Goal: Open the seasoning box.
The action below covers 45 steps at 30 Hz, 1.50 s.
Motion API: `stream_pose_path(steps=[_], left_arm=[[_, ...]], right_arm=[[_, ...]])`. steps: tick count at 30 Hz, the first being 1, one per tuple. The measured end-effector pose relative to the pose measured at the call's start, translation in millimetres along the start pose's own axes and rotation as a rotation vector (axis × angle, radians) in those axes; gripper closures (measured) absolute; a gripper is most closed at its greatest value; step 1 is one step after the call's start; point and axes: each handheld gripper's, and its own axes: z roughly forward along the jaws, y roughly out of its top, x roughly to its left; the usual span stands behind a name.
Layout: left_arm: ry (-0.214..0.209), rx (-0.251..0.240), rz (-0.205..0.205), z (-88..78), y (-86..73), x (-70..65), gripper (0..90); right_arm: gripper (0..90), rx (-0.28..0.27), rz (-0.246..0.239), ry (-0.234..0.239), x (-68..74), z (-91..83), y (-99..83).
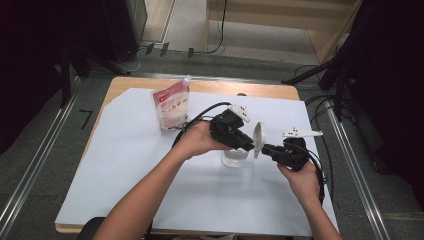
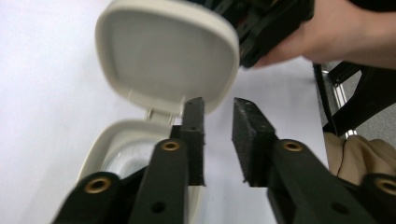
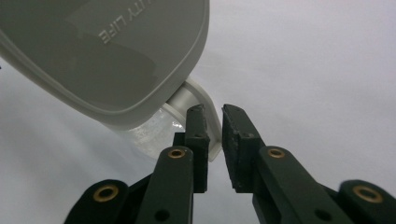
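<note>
Clear plastic container (image 1: pixel 235 158) with an off-white hinged lid (image 1: pixel 259 137), pale grey on its inner face, faint embossed lettering on the outside. Left of the container, a stand-up pouch (image 1: pixel 172 105): red and pink print over a translucent white lower part. Matte black left tongs (image 1: pixel 248 144) and right tongs (image 1: pixel 265 149), brass-coloured rivets on the arms, black foam pads (image 2: pixel 246 135), white plates on top. Under the container, a white sheet (image 1: pixel 150 170) over the light-wood table (image 1: pixel 130 83). Grey floor (image 1: pixel 45 160) around.

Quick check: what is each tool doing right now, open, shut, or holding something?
Left tool: open, nothing between the pads, beside the container's raised lid.
Right tool: open, holding nothing, next to the lid's hinge.
</note>
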Motion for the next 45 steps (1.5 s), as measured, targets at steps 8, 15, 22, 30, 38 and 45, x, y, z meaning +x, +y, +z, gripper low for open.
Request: stream_pose_path(steps=[8,15,22,30,38,45], left_arm=[[0.000,-0.015,-0.072,-10.4,-15.3,9.0,54.1],[0.028,-0.018,-0.097,-20.1,-25.5,8.1,50.7],[0.048,-0.042,-0.158,-34.0,-35.8,12.4,46.9],[0.087,-0.066,-0.174,-53.0,-52.6,11.4,42.7],[0.137,-0.047,-0.191,-67.9,-71.1,12.8,42.7],[0.149,-0.066,-0.231,-79.2,-85.9,16.6,43.2]], right_arm=[[69.1,-0.006,0.011,0.026,-2.6,-10.8,-4.0],[61.3,-0.026,0.005,0.052,1.9,-17.5,-7.1],[53.1,-0.018,0.022,0.076,5.7,-22.7,-11.1],[51.9,-0.015,0.057,0.119,4.4,-24.4,-13.2],[51.8,-0.026,0.036,0.101,5.3,-30.6,-13.6],[52.6,-0.017,0.011,0.093,7.2,-32.2,-14.4]])
